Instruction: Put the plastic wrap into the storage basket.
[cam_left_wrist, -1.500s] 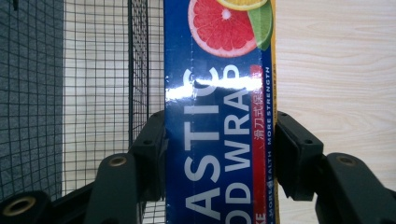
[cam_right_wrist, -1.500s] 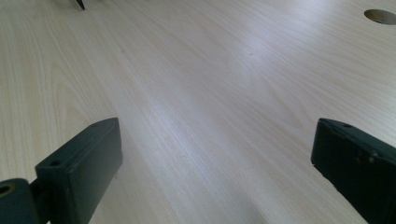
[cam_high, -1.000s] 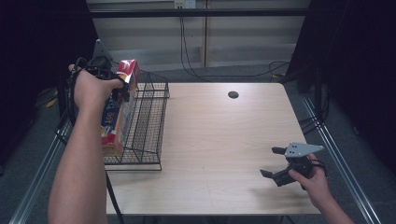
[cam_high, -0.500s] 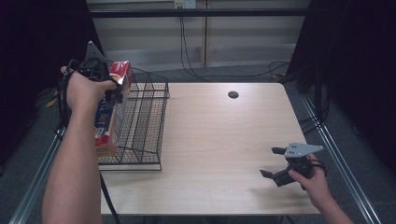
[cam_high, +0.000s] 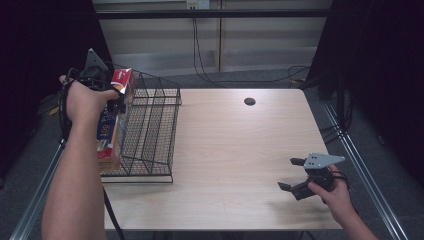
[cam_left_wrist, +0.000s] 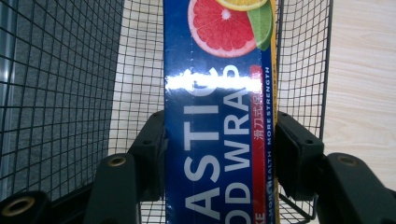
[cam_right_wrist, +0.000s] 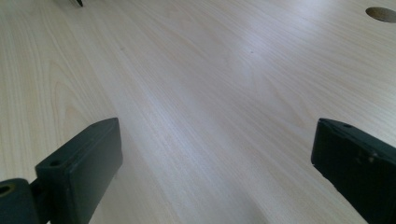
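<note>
**One box, one rack, two grippers**

Counted: one plastic wrap box (cam_high: 111, 120), one wire rack (cam_high: 150, 130), one table (cam_high: 235, 150) with one cable hole (cam_high: 249, 101). Left gripper (cam_left_wrist: 219, 149) clamped across box, pads pressing both long sides. Box standing on end in rack's leftmost slot, at table's left edge; other slots bare. Right gripper (cam_high: 296, 175) jaws wide apart, holding nothing, low over bare wood near table's front right corner.

We see even overhead light on the table (cam_high: 235, 150); dark surroundings; glare band on the box (cam_left_wrist: 215, 81) just beyond the pads.
</note>
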